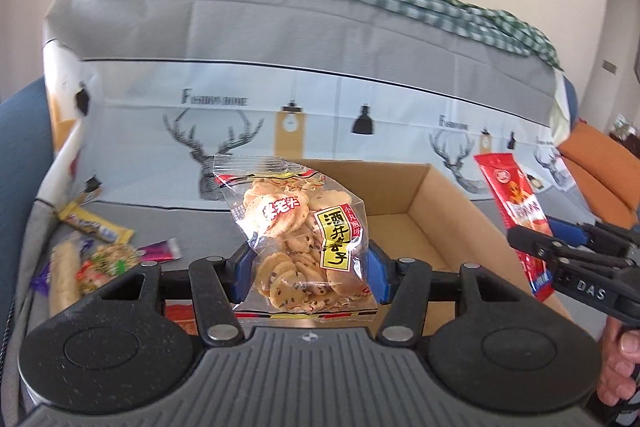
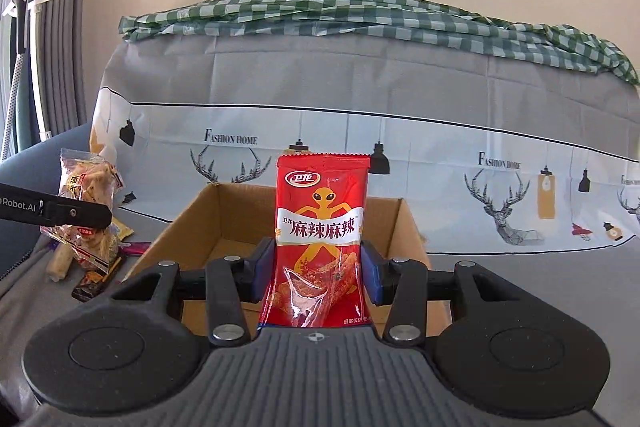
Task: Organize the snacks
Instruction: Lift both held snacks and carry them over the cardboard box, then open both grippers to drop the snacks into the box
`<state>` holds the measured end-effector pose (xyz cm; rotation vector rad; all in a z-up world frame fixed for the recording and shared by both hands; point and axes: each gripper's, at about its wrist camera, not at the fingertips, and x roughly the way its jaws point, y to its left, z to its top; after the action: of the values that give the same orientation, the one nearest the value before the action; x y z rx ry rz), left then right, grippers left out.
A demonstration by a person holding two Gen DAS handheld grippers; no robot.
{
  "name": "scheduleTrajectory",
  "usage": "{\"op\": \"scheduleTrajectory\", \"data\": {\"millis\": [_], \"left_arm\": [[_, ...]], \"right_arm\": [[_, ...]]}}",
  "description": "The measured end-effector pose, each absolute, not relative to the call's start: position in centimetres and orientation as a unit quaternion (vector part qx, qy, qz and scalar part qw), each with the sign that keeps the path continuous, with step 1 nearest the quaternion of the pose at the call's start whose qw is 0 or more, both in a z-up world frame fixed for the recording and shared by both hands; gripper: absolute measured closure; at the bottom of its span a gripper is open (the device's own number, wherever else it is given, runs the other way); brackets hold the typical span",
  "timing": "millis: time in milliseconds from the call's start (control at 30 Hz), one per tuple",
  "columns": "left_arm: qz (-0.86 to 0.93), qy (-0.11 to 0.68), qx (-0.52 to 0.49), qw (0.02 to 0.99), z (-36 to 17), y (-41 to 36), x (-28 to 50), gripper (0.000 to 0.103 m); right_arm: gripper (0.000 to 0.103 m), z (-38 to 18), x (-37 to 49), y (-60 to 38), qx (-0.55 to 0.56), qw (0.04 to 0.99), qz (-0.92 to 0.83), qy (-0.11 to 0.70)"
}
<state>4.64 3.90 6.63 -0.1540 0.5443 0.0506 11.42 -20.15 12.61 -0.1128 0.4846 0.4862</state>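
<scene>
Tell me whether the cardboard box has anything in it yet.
Empty as far as visible: the cardboard box shows bare floor and walls; its near part is hidden.

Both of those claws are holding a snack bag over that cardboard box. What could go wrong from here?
The cracker bag is pinched only near its bottom by the left gripper, so it could tip or slip. The red spicy-snack packet in the right gripper stands tall too. Both crowd the cardboard box and might collide.

One cardboard box (image 2: 208, 227), two held snack packets, several loose.
</scene>
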Motion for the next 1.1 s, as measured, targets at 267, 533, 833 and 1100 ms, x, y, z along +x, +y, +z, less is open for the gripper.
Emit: {"op": "scheduleTrajectory", "data": {"millis": [267,533,833,1100], "left_arm": [[-0.013,0.255,-0.027,0.966,5.8,0.8,5.3,0.043],[-0.025,0.253,-0.019,0.967,5.4,0.4,5.2,0.042],[-0.013,0.265,-0.069,0.962,5.3,1.9,5.3,0.043],[-0.028,0.259,-0.061,0.963,5.2,1.3,5.3,0.043]], "right_arm": [[0.056,12.4,12.0,-22.0,-0.047,0.945,0.216,0.241],[0.055,12.4,11.9,-22.0,-0.047,0.946,0.215,0.239],[0.055,12.3,11.8,-21.9,-0.052,0.945,0.215,0.241],[0.056,12.4,11.9,-21.8,-0.053,0.945,0.215,0.239]]}}
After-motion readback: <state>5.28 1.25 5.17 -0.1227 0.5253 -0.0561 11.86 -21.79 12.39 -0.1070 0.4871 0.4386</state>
